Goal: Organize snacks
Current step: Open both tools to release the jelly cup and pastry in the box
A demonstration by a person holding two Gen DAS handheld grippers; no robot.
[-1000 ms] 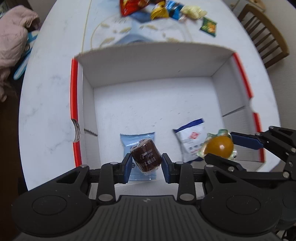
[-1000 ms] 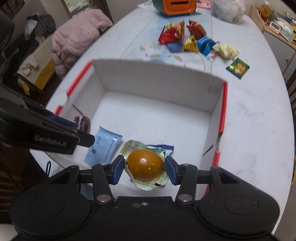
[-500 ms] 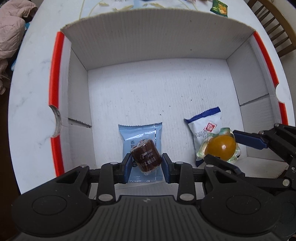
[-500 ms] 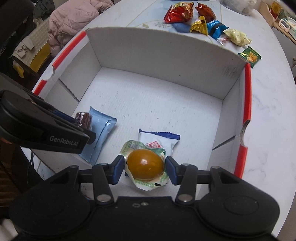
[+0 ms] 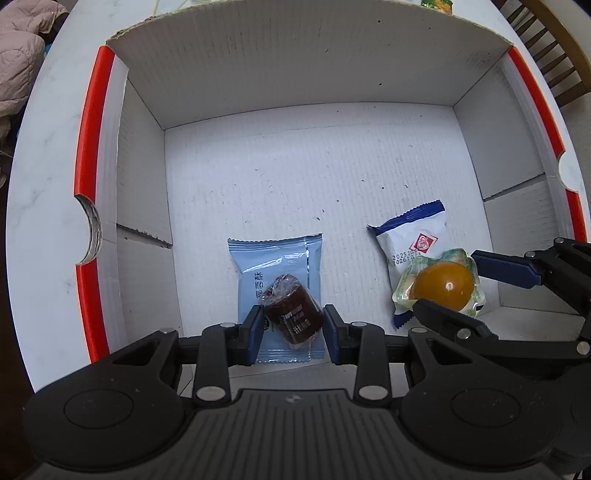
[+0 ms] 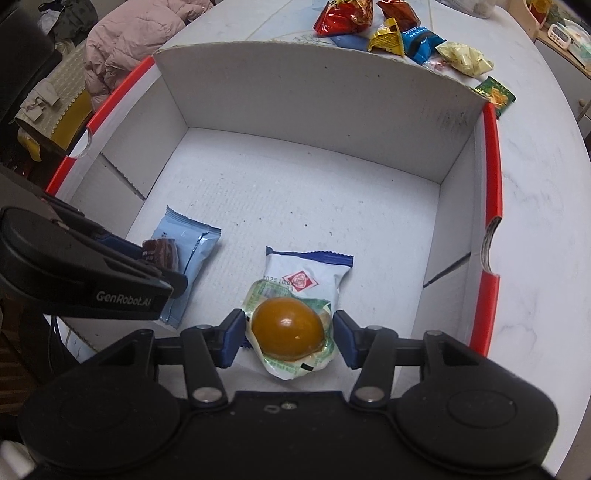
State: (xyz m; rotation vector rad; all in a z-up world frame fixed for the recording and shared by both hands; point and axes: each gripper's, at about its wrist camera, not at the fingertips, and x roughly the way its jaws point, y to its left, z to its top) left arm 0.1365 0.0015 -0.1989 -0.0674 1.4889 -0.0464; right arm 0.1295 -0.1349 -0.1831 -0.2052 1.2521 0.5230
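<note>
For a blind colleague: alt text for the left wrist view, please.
The left claw grips a brown wrapped candy over a blue packet in a white box. Beside it, the right claw holds an orange jelly above a white packet.

An orange egg-shaped snack (image 6: pixel 287 329) in a clear wrapper is clamped between the blue pads of the right gripper (image 6: pixel 290 338), above a white packet (image 6: pixel 308 275) lying in the white cardboard box (image 6: pixel 295 107). At the left, a brown candy (image 6: pixel 161 252) is gripped by the left gripper (image 6: pixel 147 264) over a light blue packet (image 6: pixel 188 251). More snacks (image 6: pixel 406 33) are seen on the table (image 6: pixel 543 229) behind the box.
</note>
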